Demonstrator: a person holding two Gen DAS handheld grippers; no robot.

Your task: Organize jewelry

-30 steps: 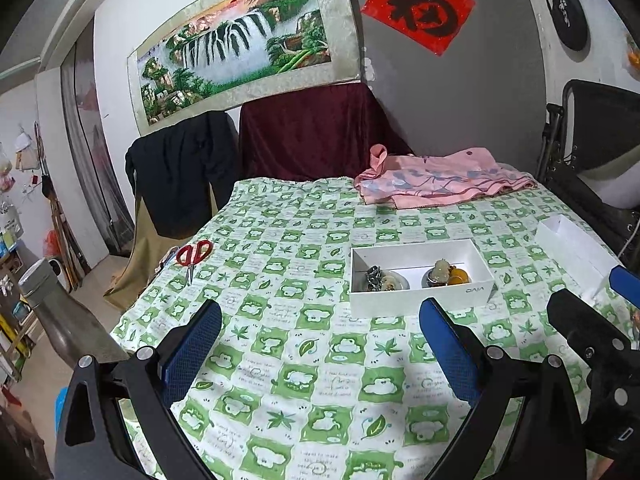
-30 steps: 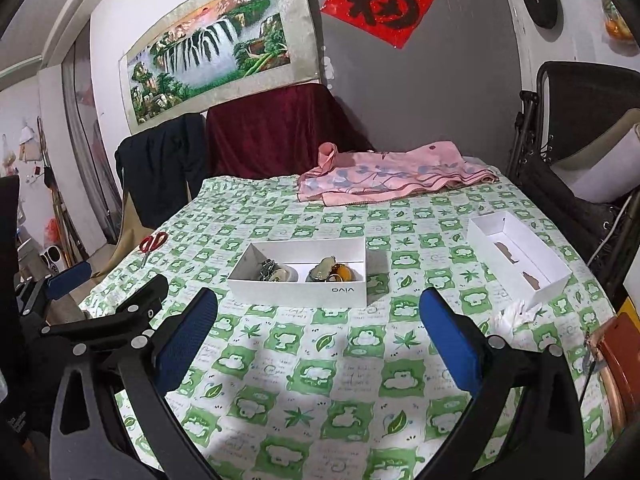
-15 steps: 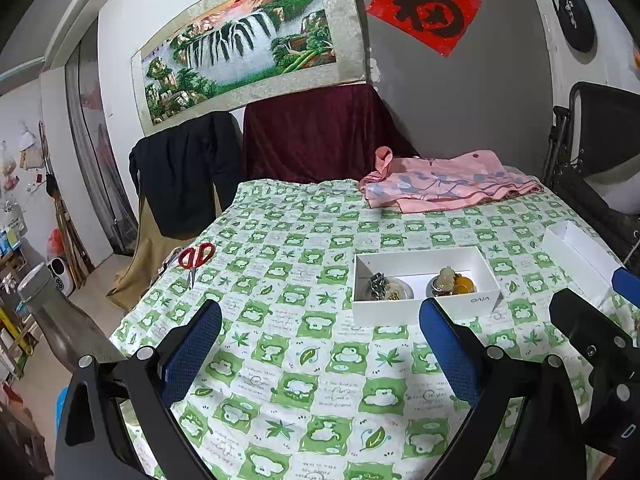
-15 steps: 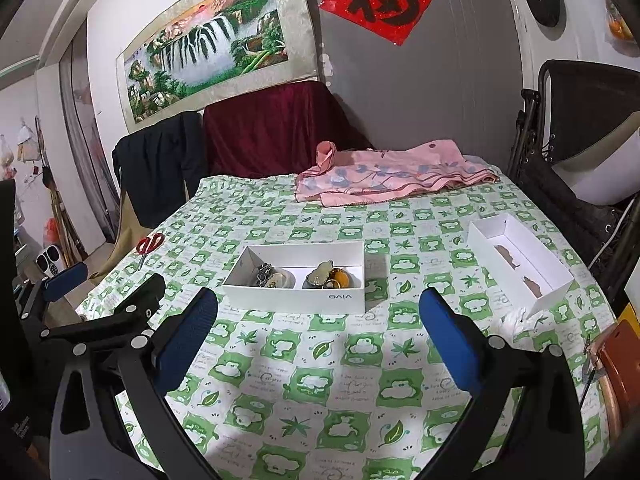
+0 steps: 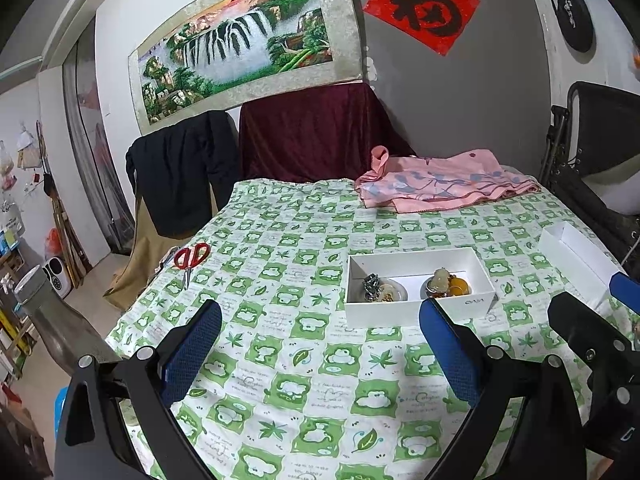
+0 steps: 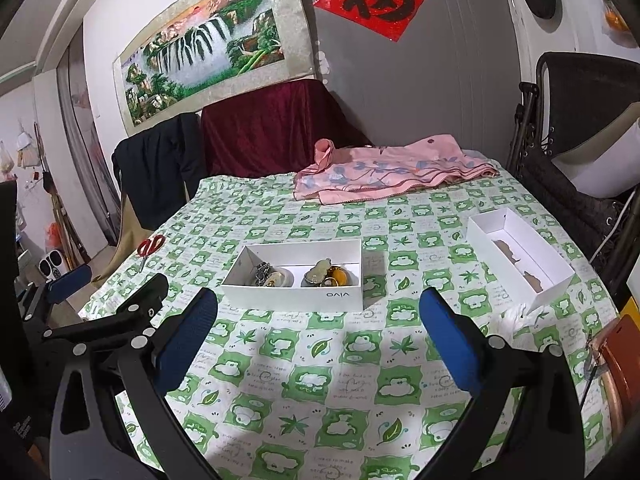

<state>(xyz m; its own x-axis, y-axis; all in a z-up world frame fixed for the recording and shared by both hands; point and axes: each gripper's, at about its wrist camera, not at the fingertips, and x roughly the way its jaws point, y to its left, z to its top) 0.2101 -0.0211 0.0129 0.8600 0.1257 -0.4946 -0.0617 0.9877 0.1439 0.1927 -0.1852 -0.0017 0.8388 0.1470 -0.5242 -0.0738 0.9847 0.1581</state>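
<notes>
A white open box sits mid-table on the green-patterned cloth. It holds two small dishes of jewelry: a metal chain and pale pieces on the left, a pale pendant and amber pieces on the right. A second white box lies to the right, with two small brownish marks inside. My left gripper is open and empty, hovering short of the box. My right gripper is open and empty, also short of it.
Red-handled scissors lie near the table's left edge. A pink cloth lies at the back. Chairs draped with dark and maroon cloth stand behind. A black folding chair stands right. A brown round object is at right edge.
Both grippers have drawn back and risen slightly, so the jewelry box sits a little farther off in each view. Nothing was grasped or moved.
</notes>
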